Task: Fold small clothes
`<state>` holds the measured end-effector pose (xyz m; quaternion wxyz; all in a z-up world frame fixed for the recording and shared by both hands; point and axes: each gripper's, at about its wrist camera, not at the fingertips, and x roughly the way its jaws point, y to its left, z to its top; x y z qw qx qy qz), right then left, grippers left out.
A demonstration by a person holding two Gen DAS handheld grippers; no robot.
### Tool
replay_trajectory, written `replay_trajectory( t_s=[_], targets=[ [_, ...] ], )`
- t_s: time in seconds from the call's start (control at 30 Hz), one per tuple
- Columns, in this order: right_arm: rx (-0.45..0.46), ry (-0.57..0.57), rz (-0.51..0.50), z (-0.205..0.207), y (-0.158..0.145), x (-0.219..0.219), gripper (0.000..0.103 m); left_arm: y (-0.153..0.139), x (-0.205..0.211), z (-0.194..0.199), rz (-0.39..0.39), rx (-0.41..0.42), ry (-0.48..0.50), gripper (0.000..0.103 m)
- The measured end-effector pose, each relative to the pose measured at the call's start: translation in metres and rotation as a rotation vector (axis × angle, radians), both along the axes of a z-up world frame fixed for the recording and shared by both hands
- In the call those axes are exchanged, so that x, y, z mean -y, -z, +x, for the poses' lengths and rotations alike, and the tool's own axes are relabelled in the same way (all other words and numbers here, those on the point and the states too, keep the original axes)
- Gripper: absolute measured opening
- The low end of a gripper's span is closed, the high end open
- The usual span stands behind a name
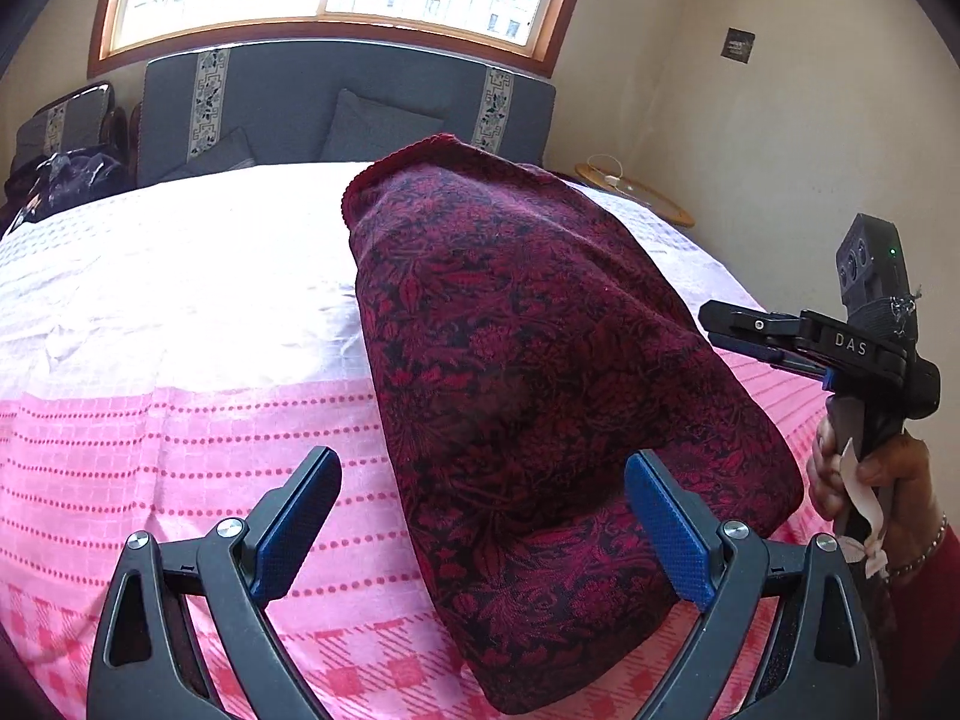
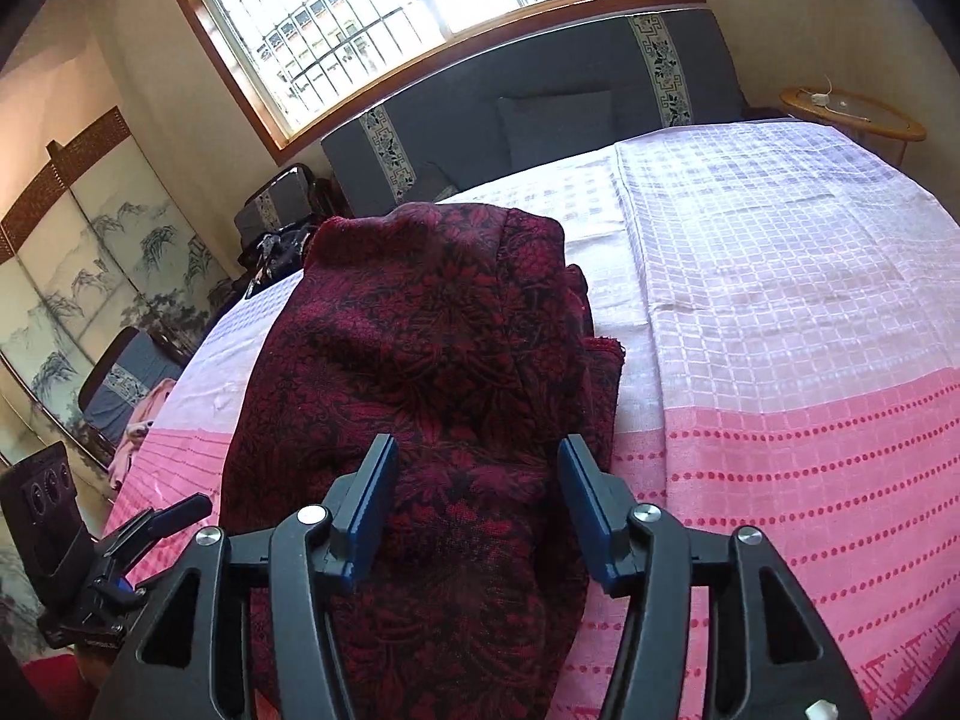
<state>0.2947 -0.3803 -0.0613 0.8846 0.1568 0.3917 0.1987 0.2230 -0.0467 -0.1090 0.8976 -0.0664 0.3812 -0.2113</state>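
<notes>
Folded maroon garment [image 2: 420,372] on bed [image 2: 780,324]: under my right tool [image 2: 477,510], beside my left tool [image 1: 480,516]; both released.

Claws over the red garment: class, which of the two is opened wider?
The left claw: one finger is over the pink bedspread, the other over the red garment. The right claw has a narrower gap, both fingers over the garment.

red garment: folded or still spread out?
Folded. The red garment lies as a narrow strip on the pink bedspread, with stacked layer edges showing along its right side; neither gripper holds it.
</notes>
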Motion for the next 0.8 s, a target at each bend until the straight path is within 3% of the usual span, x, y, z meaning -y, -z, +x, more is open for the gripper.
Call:
replay_trajectory(
  t_s=[0.03,0.07,0.23,0.33,0.43,0.53,0.63,0.67,0.8],
  targets=[
    [-0.02,-0.017,0.025,0.003,0.0,0.006,0.076,0.001,-0.008,0.01,-0.024,-0.021,0.008,0.095],
    [-0.049,-0.032,0.048,0.009,0.003,0.012,0.077,0.004,-0.015,0.02,-0.057,-0.043,0.02,0.095],
    [-0.178,-0.07,0.16,0.038,0.027,0.032,0.077,0.02,-0.036,0.075,-0.301,-0.181,0.108,0.095],
    [-0.236,-0.109,0.217,0.052,0.042,0.032,0.078,0.031,-0.036,0.104,-0.346,-0.253,0.147,0.095],
    [-0.285,-0.187,0.273,0.062,0.051,0.022,0.078,0.045,-0.037,0.122,-0.467,-0.345,0.199,0.095],
    [-0.291,-0.211,0.232,0.063,0.06,0.006,0.075,0.045,-0.026,0.126,-0.433,-0.341,0.241,0.095],
    [-0.283,-0.193,0.249,0.063,0.059,0.002,0.043,0.043,-0.019,0.126,-0.398,-0.31,0.236,0.08],
    [-0.272,-0.186,0.259,0.062,0.057,0.002,0.038,0.041,-0.021,0.125,-0.404,-0.298,0.222,0.071],
    [-0.227,-0.172,0.308,0.066,0.031,-0.008,0.033,0.026,-0.035,0.125,-0.377,-0.263,0.195,0.064]
  ],
)
